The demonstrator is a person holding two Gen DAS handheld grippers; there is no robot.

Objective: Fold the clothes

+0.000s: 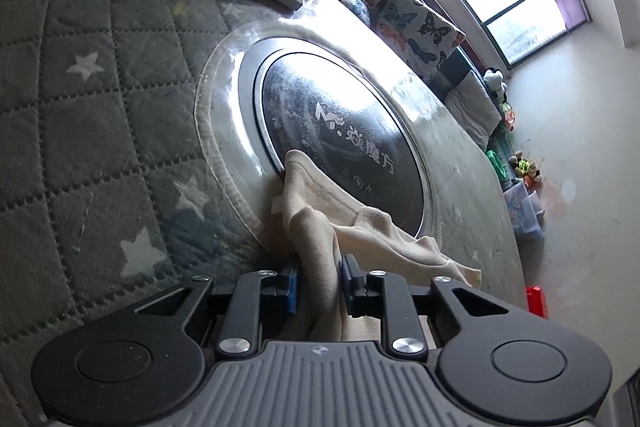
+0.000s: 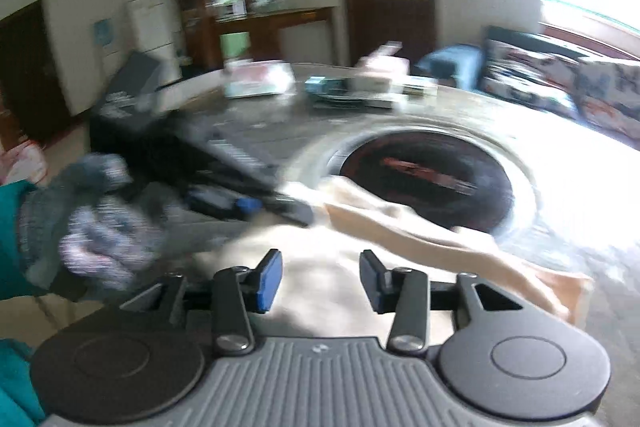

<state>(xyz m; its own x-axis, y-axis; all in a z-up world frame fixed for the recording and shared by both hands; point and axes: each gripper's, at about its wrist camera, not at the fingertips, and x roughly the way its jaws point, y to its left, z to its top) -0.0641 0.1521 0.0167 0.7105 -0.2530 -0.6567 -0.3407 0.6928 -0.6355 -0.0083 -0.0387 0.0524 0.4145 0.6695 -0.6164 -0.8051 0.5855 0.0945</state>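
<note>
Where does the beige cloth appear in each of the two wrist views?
Left wrist view: the beige cloth is at lower centre, clamped in the left hand-held gripper, lying toward the right.
Right wrist view: the beige cloth is at centre, beyond the open right hand-held gripper.
Shared landmark: the round black hotplate in the table.

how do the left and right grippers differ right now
The left gripper is shut on the beige cloth, bunched between its pads; the right gripper is open with nothing between its pads, just above the same cloth. The left view is sharp, the right blurred. Both share black arms and blue pads.
</note>
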